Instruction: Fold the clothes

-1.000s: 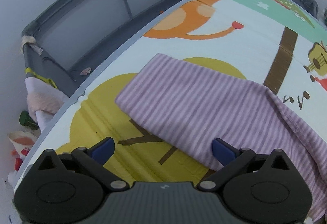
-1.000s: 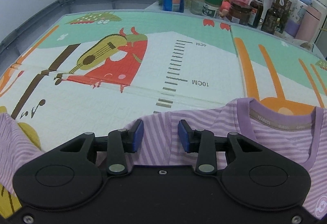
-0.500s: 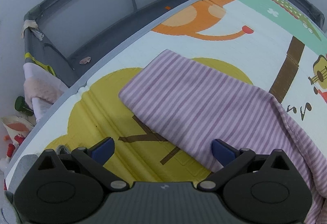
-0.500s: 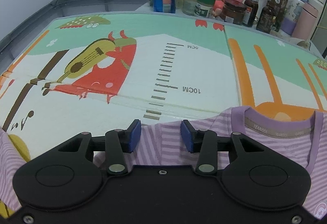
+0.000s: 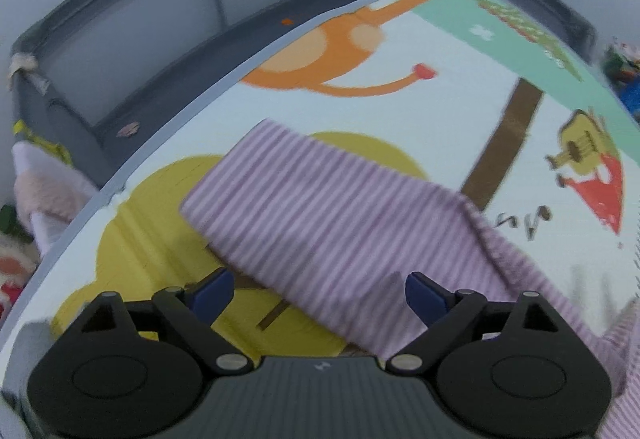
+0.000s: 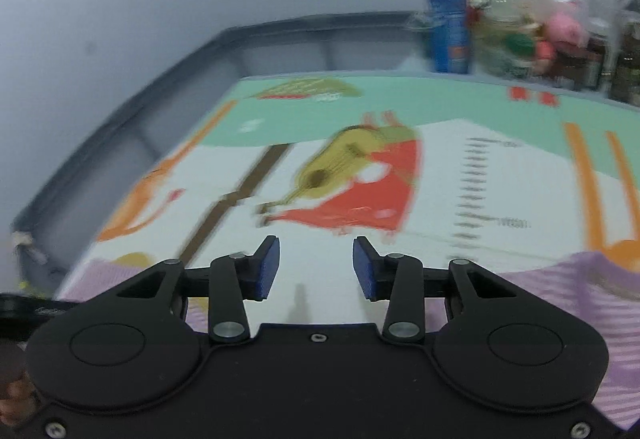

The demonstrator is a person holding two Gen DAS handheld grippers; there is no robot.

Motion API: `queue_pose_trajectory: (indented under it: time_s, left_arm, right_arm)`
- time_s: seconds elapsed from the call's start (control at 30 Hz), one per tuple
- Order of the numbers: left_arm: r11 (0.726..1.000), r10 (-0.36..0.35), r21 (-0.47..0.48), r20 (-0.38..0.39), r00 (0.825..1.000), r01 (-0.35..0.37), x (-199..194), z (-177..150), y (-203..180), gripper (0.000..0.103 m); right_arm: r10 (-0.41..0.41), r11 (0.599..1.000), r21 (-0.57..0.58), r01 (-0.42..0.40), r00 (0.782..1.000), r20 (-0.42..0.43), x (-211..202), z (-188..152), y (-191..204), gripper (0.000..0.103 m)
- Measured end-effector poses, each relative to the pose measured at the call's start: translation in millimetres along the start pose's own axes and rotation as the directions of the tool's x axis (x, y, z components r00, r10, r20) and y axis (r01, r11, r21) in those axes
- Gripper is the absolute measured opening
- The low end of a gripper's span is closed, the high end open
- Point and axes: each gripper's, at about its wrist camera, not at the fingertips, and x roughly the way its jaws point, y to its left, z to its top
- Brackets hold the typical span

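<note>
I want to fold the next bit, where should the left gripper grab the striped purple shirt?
Probably the near corner of the striped purple shirt lying flat between the open left gripper jaws; come in low from the near side, sliding one finger under that free edge.

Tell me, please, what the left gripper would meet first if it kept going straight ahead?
Probably the striped purple shirt: it lies between and beyond the open left gripper, on the play mat. Depth is unclear.
</note>
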Motion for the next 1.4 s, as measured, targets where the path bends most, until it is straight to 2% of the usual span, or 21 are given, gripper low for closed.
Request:
queue_pose_trajectory:
  time_s: [0.07, 0.2, 0.37, 0.53, 0.57, 0.63, 0.67, 0.77, 0.97, 1.1, 1.27, 1.33, 1.4]
  left_arm:
    - [1.000, -0.004, 0.014, 0.012, 1.000, 0.004, -2.8, 6.9, -3.5, 0.095]
    - [0.999, -0.036, 0.005, 0.020, 0.999, 0.035, -2.4, 22.3, -5.1, 0.097]
    - [0.998, -0.063, 0.021, -0.018, 0.998, 0.063, 12.0, 28.1, -12.1, 0.097]
    - [0.996, -0.087, 0.008, -0.052, 0.995, 0.087, 26.0, 26.5, -17.3, 0.097]
    - [0.996, -0.091, 0.007, -0.058, 0.994, 0.092, 28.0, 26.1, -18.3, 0.097]
    - [0.995, -0.093, 0.012, -0.064, 0.994, 0.094, 29.6, 24.4, -20.0, 0.097]
    - [0.995, -0.093, 0.015, -0.062, 0.994, 0.095, 29.1, 23.4, -20.3, 0.097]
    - [0.993, -0.119, 0.006, -0.053, 0.991, 0.120, 22.7, 22.1, -18.6, 0.097]
    - [0.977, -0.210, -0.040, -0.021, 0.977, 0.209, -7.1, 21.4, -15.8, 0.097]
    - [0.983, -0.183, -0.011, -0.003, 0.983, 0.183, -17.0, 20.2, -22.7, 0.098]
    - [0.984, -0.178, -0.027, -0.038, 0.983, 0.177, -12.3, 13.5, -22.6, 0.098]
    - [0.982, -0.183, -0.045, -0.043, 0.982, 0.181, -9.8, 10.2, -20.2, 0.093]
    - [0.978, -0.199, -0.067, -0.052, 0.979, 0.195, -7.6, 6.6, -16.7, 0.076]
  right_arm:
    - [0.058, 0.998, -0.002, -0.058, 0.998, -0.030, 5.3, -2.1, 13.5, 0.039]
    - [0.107, 0.990, -0.082, -0.116, 0.989, -0.098, 22.9, -13.2, 44.7, 0.039]
    - [0.105, 0.980, -0.149, -0.133, 0.978, -0.179, 46.4, -28.3, 74.3, 0.041]
    - [0.076, 0.967, -0.223, -0.125, 0.973, -0.217, 56.5, -38.2, 86.5, 0.042]
    - [0.072, 0.962, -0.242, -0.126, 0.973, -0.220, 56.1, -41.0, 88.4, 0.042]
    - [0.050, 0.954, -0.277, -0.113, 0.973, -0.225, 56.7, -45.6, 92.1, 0.032]
    - [0.031, 0.949, -0.299, -0.099, 0.974, -0.223, 57.4, -48.3, 93.7, 0.015]
    - [0.039, 0.945, -0.309, -0.104, 0.977, -0.210, 50.6, -48.9, 94.1, 0.008]
    - [0.117, 0.927, -0.333, -0.172, 0.977, -0.179, 19.0, -46.2, 100.4, 0.007]
    - [0.159, 0.910, -0.356, -0.214, 0.971, -0.176, -2.2, -50.2, 108.4, 0.007]
    - [0.186, 0.890, -0.389, -0.238, 0.968, -0.166, -23.2, -59.4, 118.0, 0.007]
    - [0.196, 0.884, -0.395, -0.250, 0.965, -0.173, -28.0, -63.8, 120.7, 0.007]
    - [0.206, 0.883, -0.390, -0.261, 0.962, -0.178, -32.0, -68.1, 122.3, 0.007]
